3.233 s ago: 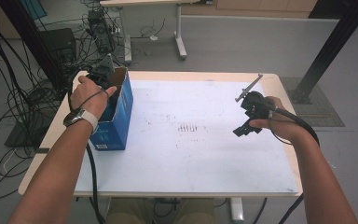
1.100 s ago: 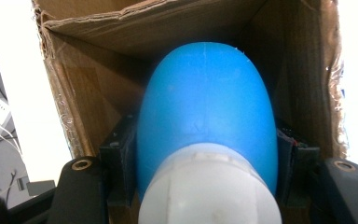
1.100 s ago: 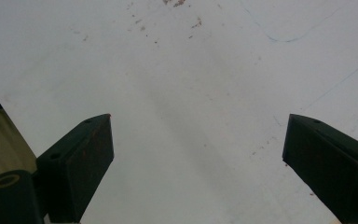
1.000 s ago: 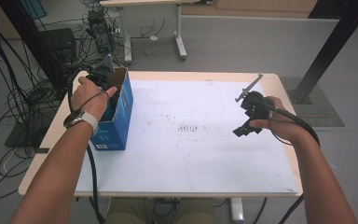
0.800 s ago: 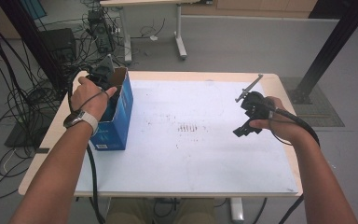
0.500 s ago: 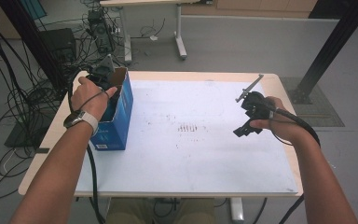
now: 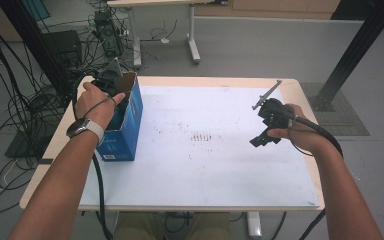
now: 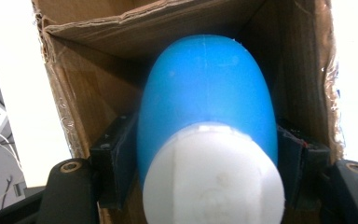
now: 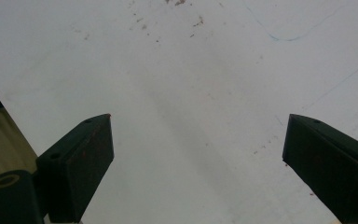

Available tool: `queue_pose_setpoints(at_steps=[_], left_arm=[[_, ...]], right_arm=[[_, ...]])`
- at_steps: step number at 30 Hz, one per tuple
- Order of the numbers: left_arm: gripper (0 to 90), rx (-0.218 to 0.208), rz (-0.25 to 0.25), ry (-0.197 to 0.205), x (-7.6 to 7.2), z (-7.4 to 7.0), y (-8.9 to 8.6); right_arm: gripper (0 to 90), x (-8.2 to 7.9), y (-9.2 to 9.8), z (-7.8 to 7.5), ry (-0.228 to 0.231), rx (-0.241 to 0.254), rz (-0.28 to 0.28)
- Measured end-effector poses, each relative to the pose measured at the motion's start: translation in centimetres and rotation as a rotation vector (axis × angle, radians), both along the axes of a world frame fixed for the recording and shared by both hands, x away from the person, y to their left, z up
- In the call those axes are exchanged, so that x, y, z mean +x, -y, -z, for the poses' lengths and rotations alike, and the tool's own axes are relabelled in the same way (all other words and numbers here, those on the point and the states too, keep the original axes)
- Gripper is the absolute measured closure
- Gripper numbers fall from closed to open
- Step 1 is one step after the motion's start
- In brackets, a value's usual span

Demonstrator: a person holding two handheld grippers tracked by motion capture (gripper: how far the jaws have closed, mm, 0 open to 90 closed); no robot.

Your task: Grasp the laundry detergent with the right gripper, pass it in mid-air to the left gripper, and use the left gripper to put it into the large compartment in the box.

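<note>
A blue cardboard box (image 7: 125, 130) stands open-topped at the table's left edge. My left gripper (image 7: 111, 82) reaches down into it. In the left gripper view a blue bottle (image 8: 205, 93) with a white cap (image 8: 212, 182) sits inside the box's brown walls (image 8: 144, 28), between my left gripper's (image 8: 207, 158) jaws. Those jaws have just been opening, and their pads (image 8: 119, 158) stand close beside the bottle. My right gripper (image 7: 265, 131) hovers over the white table top (image 7: 205, 165) at the right. In its own view my right gripper (image 9: 198, 154) stands open with nothing between the pads (image 9: 86, 158).
The table's wooden rim (image 7: 45, 165) runs just left of the box. Cables (image 7: 25, 100) and a dark unit lie on the floor to the left. A second table's legs (image 7: 192, 40) stand beyond, and a black post (image 7: 350, 55) rises at the right.
</note>
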State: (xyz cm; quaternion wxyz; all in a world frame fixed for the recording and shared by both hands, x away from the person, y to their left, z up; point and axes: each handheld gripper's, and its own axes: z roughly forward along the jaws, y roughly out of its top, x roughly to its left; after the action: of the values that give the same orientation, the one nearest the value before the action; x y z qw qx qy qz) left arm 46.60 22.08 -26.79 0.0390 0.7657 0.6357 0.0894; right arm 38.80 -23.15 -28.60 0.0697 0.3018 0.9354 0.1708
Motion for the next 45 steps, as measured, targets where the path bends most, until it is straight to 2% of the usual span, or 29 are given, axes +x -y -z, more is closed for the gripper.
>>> queue_pose_setpoints(at_steps=[13,24,27,28,31,38,45], left_arm=[[26.4,-0.001,0.005,0.002,-0.2,-0.2,-0.2],[24.1,-0.029,0.014,0.0,-0.4,-0.8,-0.6],[22.7,-0.027,0.027,-0.007,-0.4,-1.2,-0.5],[18.0,-0.026,0.023,-0.005,-0.4,-1.4,-0.5],[13.9,-0.026,0.033,0.001,-0.4,-2.0,-0.5],[11.9,-0.05,0.059,-0.001,-0.6,-2.5,-0.3],[10.0,-0.054,0.095,0.014,-0.7,-3.8,0.1]], right_arm=[[8.7,-0.2,0.0,-0.1,0.003,0.001,0.0],[8.7,-0.4,-0.2,-0.5,0.007,-0.006,-0.002],[8.7,-0.4,-0.1,-0.4,0.007,-0.007,-0.002],[8.7,-0.4,-0.1,-0.4,0.007,-0.005,-0.001],[8.7,-0.5,-0.1,-0.4,0.006,-0.006,-0.001],[8.7,-0.5,-0.1,-0.6,0.008,-0.009,-0.001],[8.7,-0.6,-0.1,-0.9,0.012,-0.011,-0.001]])
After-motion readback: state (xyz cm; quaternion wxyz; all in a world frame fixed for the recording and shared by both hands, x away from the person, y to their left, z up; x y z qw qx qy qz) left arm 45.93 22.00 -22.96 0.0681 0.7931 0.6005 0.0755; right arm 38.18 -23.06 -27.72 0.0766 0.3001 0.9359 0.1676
